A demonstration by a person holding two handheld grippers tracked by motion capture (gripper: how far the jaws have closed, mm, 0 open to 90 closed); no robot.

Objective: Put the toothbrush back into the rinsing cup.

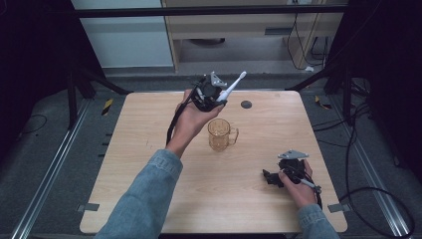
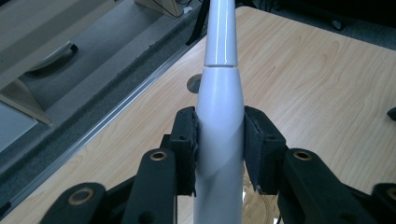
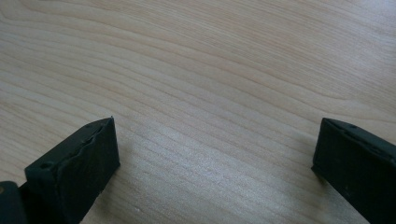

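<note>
Jaws of the left gripper (image 2: 219, 144) are clamped on the thick white handle of an electric toothbrush (image 2: 219, 116), one black pad pressed against each side of it. In the left gripper view the handle runs straight up between the pads, narrows at a seam and carries on as a slimmer neck out of the top of the frame. Beneath the handle, between the jaw arms, a bit of amber glass shows.

From the high view the left gripper (image 1: 219, 101) is held up over the far part of the table (image 1: 149, 149), tilted so that the toothbrush (image 1: 232, 85) slants up and away to the right, its brush head past the table's far edge. The left hand (image 1: 191, 119) wraps the gripper's body, and a denim sleeve (image 1: 149, 194) reaches in from the bottom edge. A black cable hangs from the gripper along the wrist.

Just below and slightly right of that gripper, an amber glass mug (image 1: 221, 134) stands upright on the table, handle pointing right, apart from the toothbrush.

The right gripper (image 1: 271, 177) rests low near the table's near right corner, held by the right hand (image 1: 298, 181), well apart from the mug. In the right gripper view its jaws stand wide (image 3: 212, 154), with bare pale wood between the pads.

A small dark round disc (image 1: 246, 104) sits in the tabletop near the far edge, right of the left gripper.
</note>
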